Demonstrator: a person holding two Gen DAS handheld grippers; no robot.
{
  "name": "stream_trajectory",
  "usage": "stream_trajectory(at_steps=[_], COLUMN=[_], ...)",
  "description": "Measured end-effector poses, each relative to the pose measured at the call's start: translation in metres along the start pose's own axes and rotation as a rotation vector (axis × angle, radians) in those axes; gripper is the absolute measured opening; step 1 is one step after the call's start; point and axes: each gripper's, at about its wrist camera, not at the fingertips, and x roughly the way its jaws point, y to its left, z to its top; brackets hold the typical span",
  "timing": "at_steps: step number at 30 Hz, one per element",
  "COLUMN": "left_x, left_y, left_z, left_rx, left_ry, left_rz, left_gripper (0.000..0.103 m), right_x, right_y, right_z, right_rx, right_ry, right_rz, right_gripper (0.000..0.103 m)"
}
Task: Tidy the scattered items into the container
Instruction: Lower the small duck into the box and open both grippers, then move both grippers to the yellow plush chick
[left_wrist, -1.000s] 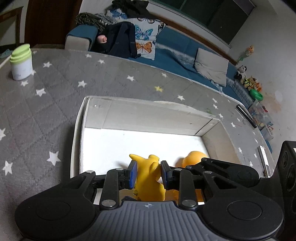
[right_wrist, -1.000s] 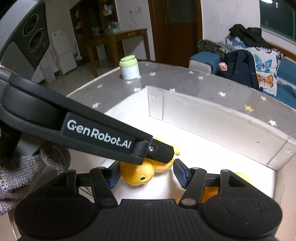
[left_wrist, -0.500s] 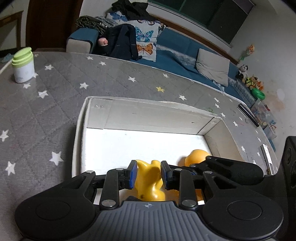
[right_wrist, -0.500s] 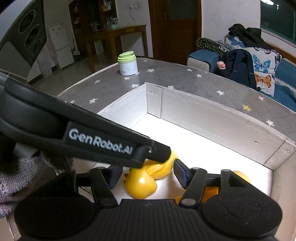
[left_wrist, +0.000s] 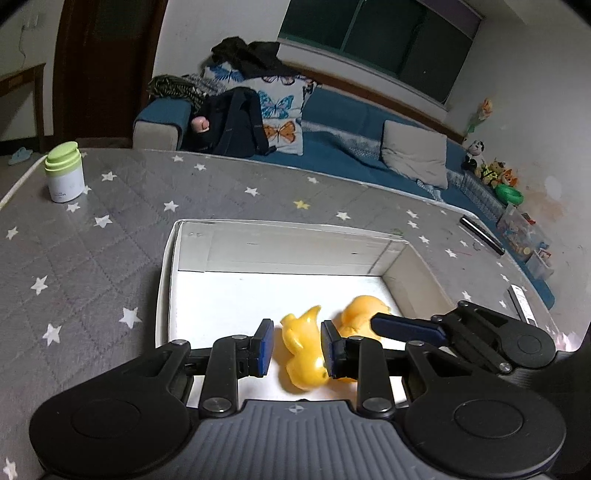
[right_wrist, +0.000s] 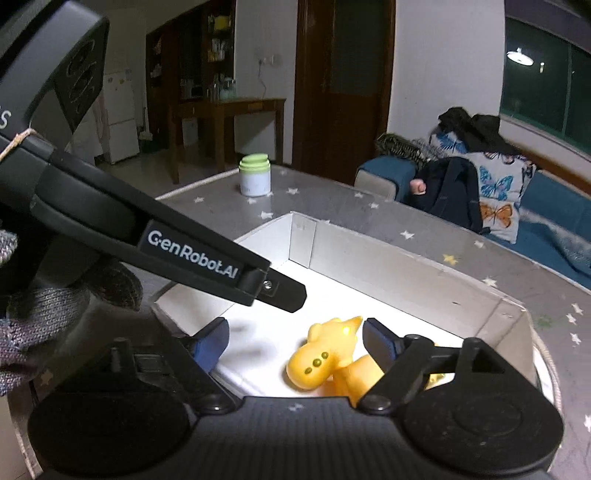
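Note:
A white open box (left_wrist: 295, 251) stands on the grey star-patterned table. A yellow toy figure (left_wrist: 303, 350) lies on the box floor, free between the fingertips of my left gripper (left_wrist: 297, 349), which is open above it. A second orange-yellow toy (left_wrist: 360, 314) lies just right of it. In the right wrist view the yellow toy (right_wrist: 325, 356) and the orange toy (right_wrist: 358, 376) lie together in the box (right_wrist: 388, 258). My right gripper (right_wrist: 295, 343) is open and empty over them. The left gripper's body (right_wrist: 166, 243) crosses that view.
A white jar with a green lid (left_wrist: 64, 171) stands at the table's far left; it also shows in the right wrist view (right_wrist: 255, 177). A dark remote (left_wrist: 482, 236) lies at the far right edge. A blue sofa (left_wrist: 332, 129) stands behind the table.
My left gripper has opened and let go of the yellow toy, which now lies on the box floor. Both grippers have risen and pulled back a little.

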Motion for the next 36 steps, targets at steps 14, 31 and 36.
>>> stream_trajectory(at_steps=[14,31,36], left_x=[-0.03,-0.032,-0.029], left_y=[-0.038,-0.058,-0.064], left_z=[-0.04,-0.084,-0.088], left_rx=[0.048,0.032,0.047], left_ry=[-0.027,0.026,0.04], left_rz=[-0.003,-0.041,-0.052], left_gripper=[0.03,0.031,0.031], right_x=[-0.057,-0.1,-0.105], right_y=[0.003,0.001,-0.005], right_z=[-0.04,-0.099,-0.113], right_rx=[0.068,0.168,0.212], right_ry=[-0.068,-0.056,-0.042], right_rz=[-0.041,-0.135,-0.158], right_gripper=[0.099,0.103,0.103])
